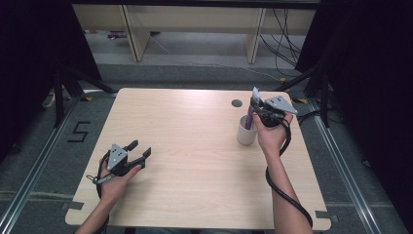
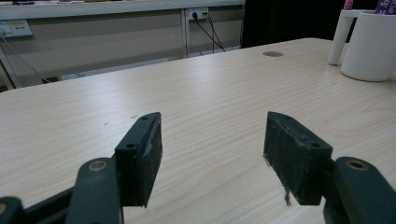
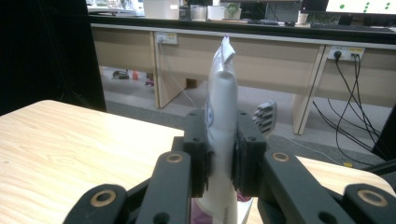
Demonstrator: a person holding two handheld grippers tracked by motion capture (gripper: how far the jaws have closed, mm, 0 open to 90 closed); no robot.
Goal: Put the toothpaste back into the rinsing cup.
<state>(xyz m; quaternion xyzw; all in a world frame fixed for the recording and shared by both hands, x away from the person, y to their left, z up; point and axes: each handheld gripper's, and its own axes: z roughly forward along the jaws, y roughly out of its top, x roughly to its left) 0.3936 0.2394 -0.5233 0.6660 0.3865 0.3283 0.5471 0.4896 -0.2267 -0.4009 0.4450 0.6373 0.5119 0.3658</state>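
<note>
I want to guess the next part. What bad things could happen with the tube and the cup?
1. The right gripper pinches the soft tube above the white cup; the tube might bend or slip.
2. The tube's lower end sits in the cup, so a sideways pull could tip it over.
3. The left gripper rests open, far from the cup, so nothing steadies it.
</note>
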